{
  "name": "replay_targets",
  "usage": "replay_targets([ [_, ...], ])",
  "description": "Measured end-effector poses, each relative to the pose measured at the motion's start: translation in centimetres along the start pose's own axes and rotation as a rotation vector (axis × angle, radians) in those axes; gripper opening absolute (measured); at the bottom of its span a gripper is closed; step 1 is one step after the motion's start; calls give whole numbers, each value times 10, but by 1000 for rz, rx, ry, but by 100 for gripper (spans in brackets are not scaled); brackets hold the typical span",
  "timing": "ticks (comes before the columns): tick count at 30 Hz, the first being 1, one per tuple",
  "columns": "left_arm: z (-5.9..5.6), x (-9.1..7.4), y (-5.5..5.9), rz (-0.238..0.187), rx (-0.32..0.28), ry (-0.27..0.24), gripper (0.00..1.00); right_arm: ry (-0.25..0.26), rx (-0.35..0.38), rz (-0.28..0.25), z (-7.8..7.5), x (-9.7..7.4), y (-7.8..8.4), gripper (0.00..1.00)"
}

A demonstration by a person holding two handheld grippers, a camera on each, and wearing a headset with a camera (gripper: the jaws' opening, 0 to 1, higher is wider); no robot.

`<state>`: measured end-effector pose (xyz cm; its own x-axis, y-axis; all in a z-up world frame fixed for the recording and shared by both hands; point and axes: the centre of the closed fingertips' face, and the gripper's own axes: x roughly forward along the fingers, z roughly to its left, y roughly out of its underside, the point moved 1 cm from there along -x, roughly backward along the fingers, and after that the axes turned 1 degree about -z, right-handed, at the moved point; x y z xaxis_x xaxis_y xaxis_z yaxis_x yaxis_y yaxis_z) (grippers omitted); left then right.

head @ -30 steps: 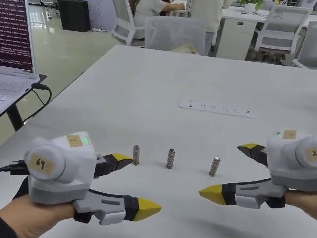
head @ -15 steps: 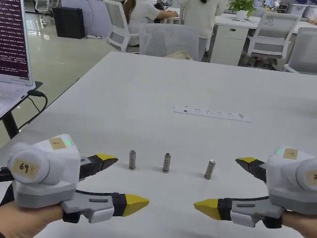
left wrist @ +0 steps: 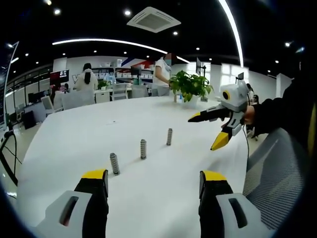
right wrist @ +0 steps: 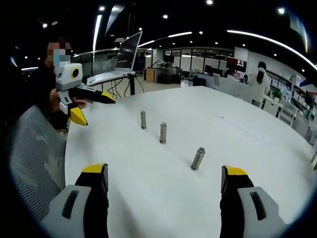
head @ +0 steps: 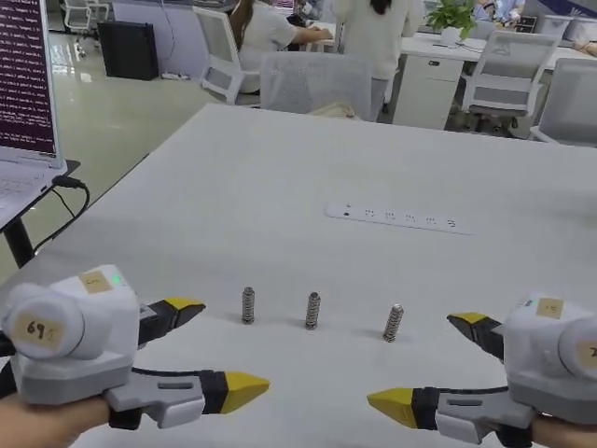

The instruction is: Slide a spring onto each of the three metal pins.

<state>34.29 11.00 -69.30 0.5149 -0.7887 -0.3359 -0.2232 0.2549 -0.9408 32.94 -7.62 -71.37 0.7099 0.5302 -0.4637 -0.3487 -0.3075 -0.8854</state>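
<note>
Three small metal springs stand in a row on the white table: the left spring (head: 248,305), the middle spring (head: 312,311) and the right spring (head: 394,322), which leans slightly. Whether each has a pin inside I cannot tell. My left gripper (head: 215,345) hovers open near the left spring, nothing between its yellow-tipped fingers. My right gripper (head: 424,361) is open and holds nothing, just right of the right spring. In the left gripper view the left gripper (left wrist: 153,176) faces the row (left wrist: 143,148). In the right gripper view the right gripper (right wrist: 163,171) faces the row (right wrist: 162,133).
A white power strip (head: 399,218) lies on the table (head: 280,187) beyond the springs. An open laptop (head: 23,93) sits on a side stand at the left, with a cable hanging. Office chairs (head: 312,86) and people are past the far edge.
Both grippers have drawn back a little toward the near edge and stayed open. The head camera has shifted. The springs have not moved on the table.
</note>
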Motion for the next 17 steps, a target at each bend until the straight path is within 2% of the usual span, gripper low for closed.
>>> replay_targets([
  [17,3,5,7,15,-7,-9,79,21,11,-3,-2,-4,5,94],
])
